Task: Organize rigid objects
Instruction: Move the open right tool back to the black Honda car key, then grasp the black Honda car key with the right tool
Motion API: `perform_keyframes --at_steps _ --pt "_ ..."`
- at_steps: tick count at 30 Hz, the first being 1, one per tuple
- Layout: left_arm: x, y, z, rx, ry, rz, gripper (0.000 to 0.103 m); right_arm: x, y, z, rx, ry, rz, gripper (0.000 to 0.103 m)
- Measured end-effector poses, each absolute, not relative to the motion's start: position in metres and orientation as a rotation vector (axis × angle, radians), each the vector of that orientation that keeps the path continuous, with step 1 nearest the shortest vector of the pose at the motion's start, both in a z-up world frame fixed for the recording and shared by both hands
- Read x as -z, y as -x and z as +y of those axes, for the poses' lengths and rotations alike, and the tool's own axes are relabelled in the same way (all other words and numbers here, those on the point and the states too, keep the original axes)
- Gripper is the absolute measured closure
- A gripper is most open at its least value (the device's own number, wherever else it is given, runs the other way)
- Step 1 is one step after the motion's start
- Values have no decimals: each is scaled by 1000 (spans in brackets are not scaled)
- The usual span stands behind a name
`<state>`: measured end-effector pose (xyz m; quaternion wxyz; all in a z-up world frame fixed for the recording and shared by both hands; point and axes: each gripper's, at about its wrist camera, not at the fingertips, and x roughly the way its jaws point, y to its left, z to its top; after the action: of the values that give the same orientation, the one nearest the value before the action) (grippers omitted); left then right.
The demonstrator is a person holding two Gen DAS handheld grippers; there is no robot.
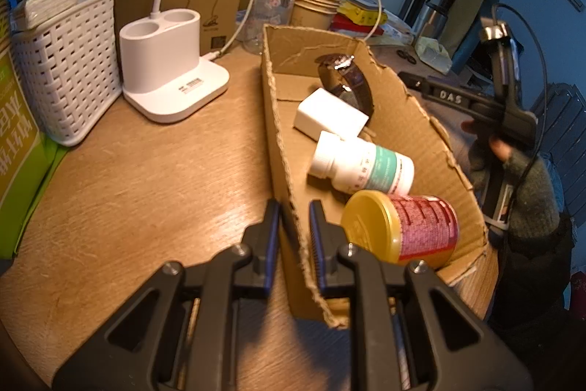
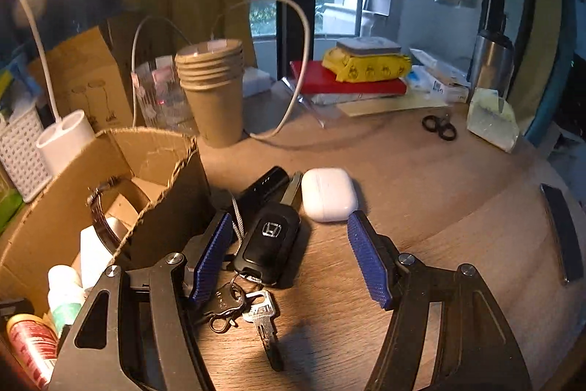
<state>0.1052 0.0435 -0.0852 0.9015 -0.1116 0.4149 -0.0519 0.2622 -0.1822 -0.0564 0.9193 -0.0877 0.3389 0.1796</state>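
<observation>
The left gripper point(image 1: 295, 215) pinches the torn brown cardboard box's point(image 1: 282, 149) wall. The right gripper point(image 2: 289, 255) is spread wide and empty, a black car key fob point(image 2: 269, 248) lying on the tabletop point(image 2: 421, 193) between its fingers.

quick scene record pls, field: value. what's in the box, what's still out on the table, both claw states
box: torn cardboard box on wooden table
in box: watch, white adapter, white pill bottle, red can with gold lid, the last two lying on their sides
still out: car key with keyring, earbuds case, black cylinder
left claw: shut on box wall
right claw: open, empty, over car key
</observation>
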Motion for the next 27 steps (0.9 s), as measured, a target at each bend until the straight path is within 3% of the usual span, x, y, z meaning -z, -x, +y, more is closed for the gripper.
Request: perform_keyframes --at_steps 7,9,13,27 --pt "85 -105 44 108 231 858 85 72 -264 -167 -353 265 726 36" --pt "85 -105 44 107 231 858 85 76 -265 -165 -351 270 744 45" --pt "85 -105 43 108 232 859 85 79 -268 -166 -337 270 762 49" --pt "87 -106 43 112 238 859 85 87 -283 -164 -354 251 836 52"
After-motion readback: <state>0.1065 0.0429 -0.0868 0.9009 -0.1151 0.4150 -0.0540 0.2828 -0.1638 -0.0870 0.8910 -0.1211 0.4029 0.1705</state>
